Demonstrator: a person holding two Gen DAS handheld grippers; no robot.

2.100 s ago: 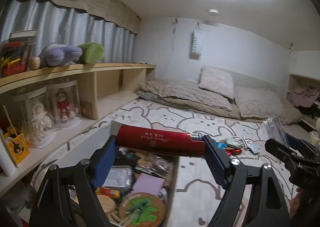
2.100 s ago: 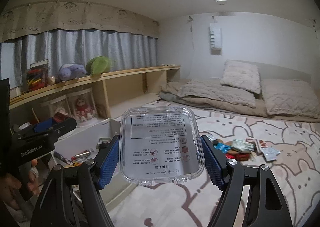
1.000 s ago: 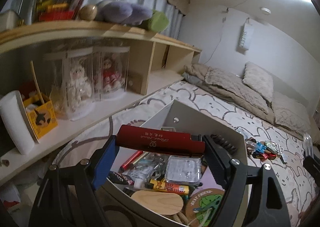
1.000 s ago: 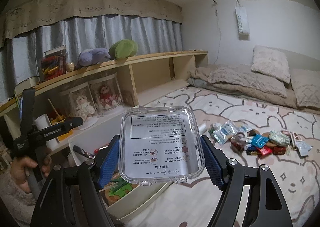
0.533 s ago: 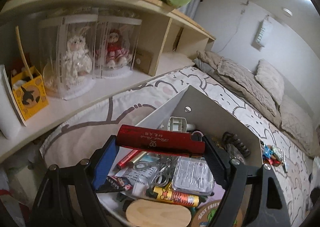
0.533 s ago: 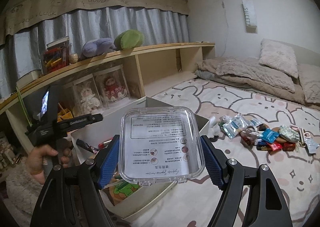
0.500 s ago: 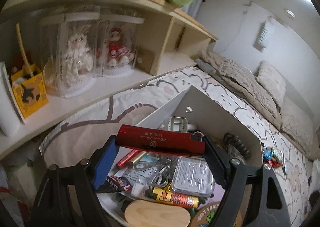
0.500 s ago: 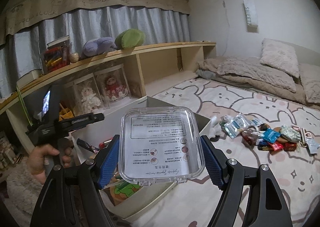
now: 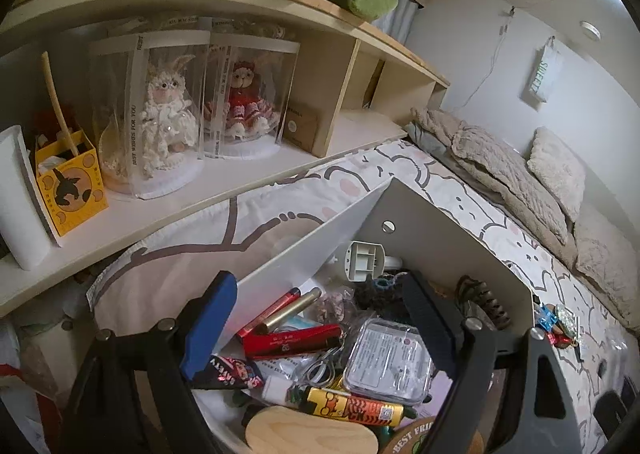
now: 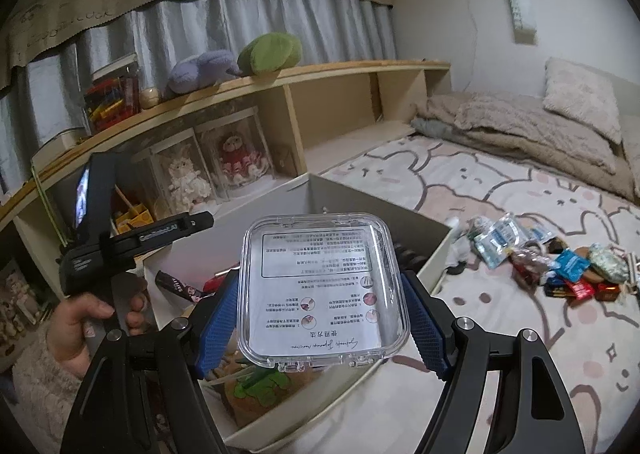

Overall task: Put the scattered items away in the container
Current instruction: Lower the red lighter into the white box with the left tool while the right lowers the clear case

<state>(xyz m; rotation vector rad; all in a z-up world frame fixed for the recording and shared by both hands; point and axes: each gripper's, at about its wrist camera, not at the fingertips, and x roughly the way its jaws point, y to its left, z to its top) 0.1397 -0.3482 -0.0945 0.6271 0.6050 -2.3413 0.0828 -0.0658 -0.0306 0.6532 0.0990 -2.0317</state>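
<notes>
Your left tool has just opened: its jaws stand wide and empty, and the red tube it held half a second ago now lies in the container among the clutter. 1 item stowed. Your right tool holds the clear plastic case, pads pressed on both sides, above the container's near right edge. Judged next: lower and release it. The pile of packets lies on the bed at far right, untouched.

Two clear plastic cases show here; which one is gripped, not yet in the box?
The clear case clamped in the right gripper, above the box. The other case already lies among the box's clutter.
</notes>
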